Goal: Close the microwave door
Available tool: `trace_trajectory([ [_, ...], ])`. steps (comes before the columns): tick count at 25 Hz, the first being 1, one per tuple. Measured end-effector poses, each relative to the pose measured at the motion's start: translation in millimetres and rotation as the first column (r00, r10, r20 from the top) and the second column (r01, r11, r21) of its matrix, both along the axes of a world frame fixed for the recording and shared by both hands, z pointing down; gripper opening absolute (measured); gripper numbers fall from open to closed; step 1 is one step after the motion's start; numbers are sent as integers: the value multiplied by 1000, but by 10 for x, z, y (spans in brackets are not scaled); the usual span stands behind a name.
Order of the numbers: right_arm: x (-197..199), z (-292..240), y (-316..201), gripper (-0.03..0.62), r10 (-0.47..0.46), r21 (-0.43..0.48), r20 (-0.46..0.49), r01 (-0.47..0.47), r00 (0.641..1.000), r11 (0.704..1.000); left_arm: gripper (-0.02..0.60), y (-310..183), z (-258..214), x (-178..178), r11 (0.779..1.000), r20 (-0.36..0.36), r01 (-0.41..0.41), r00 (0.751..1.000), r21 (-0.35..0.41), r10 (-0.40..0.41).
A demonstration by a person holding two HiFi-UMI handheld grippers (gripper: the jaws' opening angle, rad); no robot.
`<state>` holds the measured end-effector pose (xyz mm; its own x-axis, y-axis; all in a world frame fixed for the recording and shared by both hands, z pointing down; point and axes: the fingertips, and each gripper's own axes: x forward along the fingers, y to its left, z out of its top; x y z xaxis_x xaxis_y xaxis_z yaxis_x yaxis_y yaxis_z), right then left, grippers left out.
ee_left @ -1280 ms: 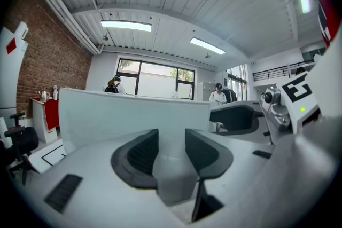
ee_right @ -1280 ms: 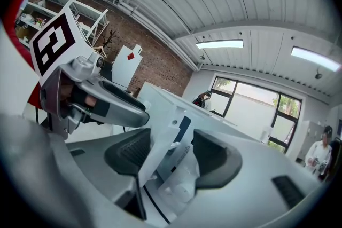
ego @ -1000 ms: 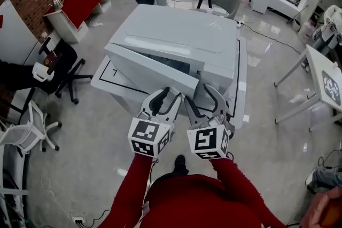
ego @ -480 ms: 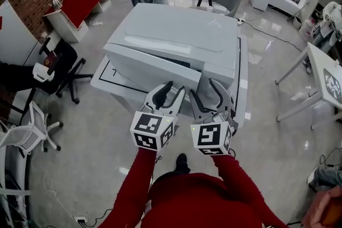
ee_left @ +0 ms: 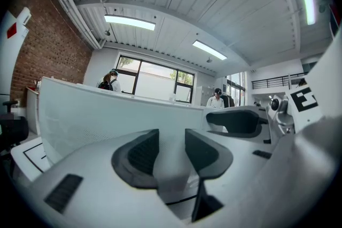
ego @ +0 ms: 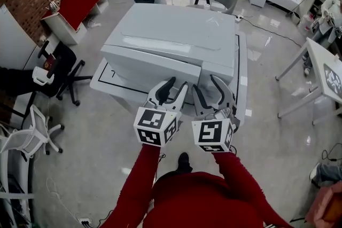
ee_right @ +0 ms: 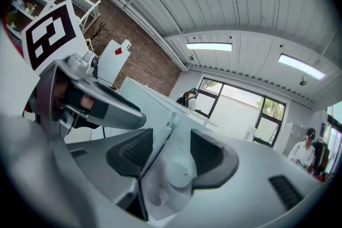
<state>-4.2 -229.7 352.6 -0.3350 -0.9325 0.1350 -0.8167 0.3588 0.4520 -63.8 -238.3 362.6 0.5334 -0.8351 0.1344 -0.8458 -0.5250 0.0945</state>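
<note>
A big white microwave (ego: 176, 34) stands on a low white table (ego: 104, 80). Its door (ego: 152, 64) lies almost flush with the front, hinged on the left. My left gripper (ego: 177, 83) is open, its tips against the door's right part; the pale door panel (ee_left: 107, 115) fills the left gripper view beyond the left gripper (ee_left: 172, 149). My right gripper (ego: 203, 82) is open beside it at the door's free edge. Its jaws have just been closing a little. In the right gripper view the door edge (ee_right: 160, 141) and a round knob (ee_right: 179, 171) show between the tips of the right gripper (ee_right: 172, 155).
A black office chair (ego: 59, 69) and a white chair (ego: 26, 133) stand left of the table. A red-topped cabinet (ego: 80, 0) lines the brick wall. A white desk (ego: 326, 72) is at the right, a grey chair (ego: 224, 2) behind the microwave. People stand far off by the windows.
The door has swung from clearly ajar to nearly shut against the microwave front. Both grippers have moved forward with it, staying side by side.
</note>
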Motion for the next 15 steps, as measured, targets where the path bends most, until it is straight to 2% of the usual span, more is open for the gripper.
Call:
trace_trajectory([
  [10, 20, 25, 21, 216, -8, -2, 7, 8, 1000, 1000, 157, -64, 15, 0, 1000, 10, 28, 1000, 2, -28],
  [13, 1, -29, 86, 211, -20, 21, 16, 19, 1000, 1000, 147, -67, 15, -8, 999, 15, 37, 999, 1, -37],
  [15, -53, -103, 150, 169, -50, 54, 14, 49, 999, 997, 146, -72, 13, -6, 999, 16, 39, 999, 3, -39],
])
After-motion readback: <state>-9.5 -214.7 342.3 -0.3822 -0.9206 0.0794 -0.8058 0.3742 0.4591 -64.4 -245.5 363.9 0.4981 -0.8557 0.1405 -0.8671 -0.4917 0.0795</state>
